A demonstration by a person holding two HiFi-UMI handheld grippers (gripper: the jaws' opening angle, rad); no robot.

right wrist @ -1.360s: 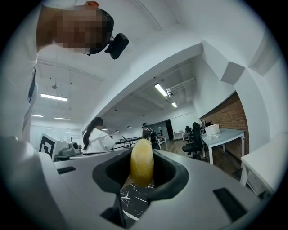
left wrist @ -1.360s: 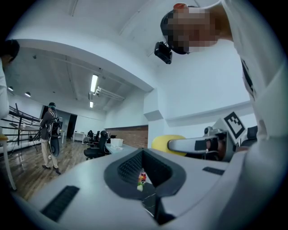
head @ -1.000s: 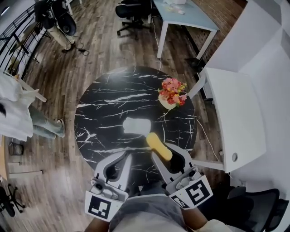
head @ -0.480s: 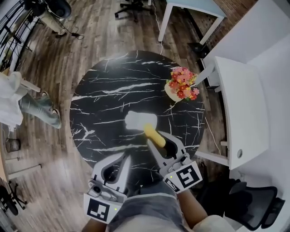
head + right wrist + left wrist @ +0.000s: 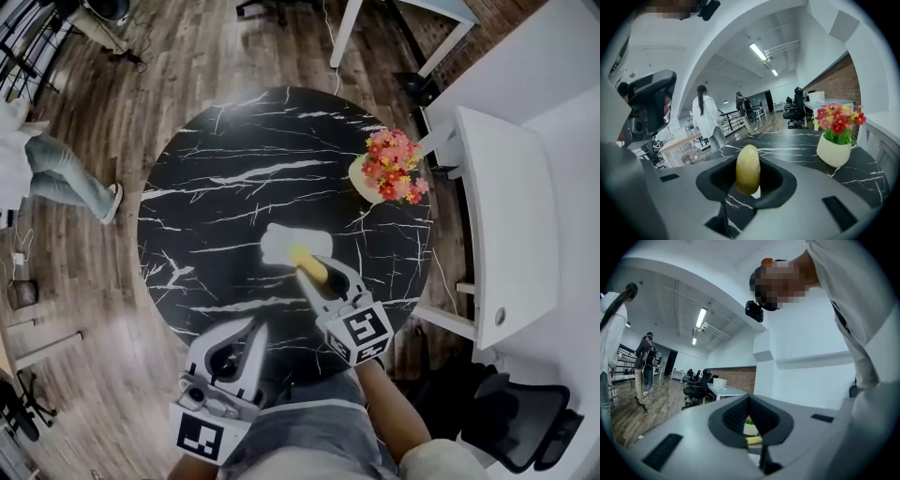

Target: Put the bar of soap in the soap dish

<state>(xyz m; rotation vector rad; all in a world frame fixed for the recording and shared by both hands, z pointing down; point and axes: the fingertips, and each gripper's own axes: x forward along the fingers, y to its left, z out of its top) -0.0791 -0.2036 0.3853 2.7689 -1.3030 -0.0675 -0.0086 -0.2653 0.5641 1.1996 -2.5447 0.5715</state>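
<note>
A yellow bar of soap (image 5: pixel 307 262) sits clamped between the jaws of my right gripper (image 5: pixel 315 272). It hangs over the near right edge of the white soap dish (image 5: pixel 277 245) in the middle of the round black marble table (image 5: pixel 234 159). In the right gripper view the soap (image 5: pixel 747 168) stands on end between the pads, with a white sliver of the dish (image 5: pixel 757 190) just beneath it. My left gripper (image 5: pixel 256 330) hovers at the table's near edge, its jaws together and holding nothing. Through its gap I glimpse the soap (image 5: pixel 753 440).
A cream pot of pink and red flowers (image 5: pixel 389 169) stands at the table's right rim, also in the right gripper view (image 5: pixel 836 136). A white desk (image 5: pixel 506 216) is close on the right. A person's legs (image 5: pixel 66 173) are on the wood floor at left.
My right gripper has carried the soap forward and down, from the table's near side to the dish's edge. The left gripper has sunk a little near the table's front.
</note>
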